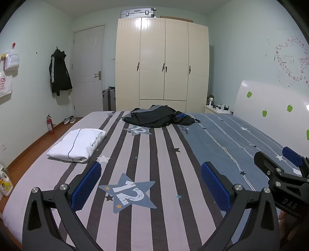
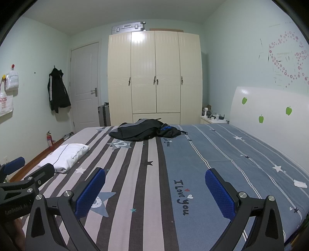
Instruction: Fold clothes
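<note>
A crumpled pile of dark clothes (image 1: 158,117) (image 2: 143,130), black with grey and blue parts, lies at the far end of the striped bed (image 1: 164,154) (image 2: 146,173). A folded white garment (image 1: 78,144) (image 2: 64,155) rests on the bed's left side. My left gripper (image 1: 150,185) hovers over the near part of the bed, open and empty. My right gripper (image 2: 155,195) hovers beside it, also open and empty. Each gripper shows at the edge of the other's view: the right gripper (image 1: 278,160) and the left gripper (image 2: 30,164). Both are well short of the dark pile.
A cream wardrobe (image 1: 162,63) stands behind the bed, with a suitcase (image 1: 138,12) on top. A white headboard (image 2: 270,119) runs along the right. A door (image 1: 87,71), a hanging black jacket (image 1: 59,75) and a fire extinguisher (image 1: 50,124) are on the left.
</note>
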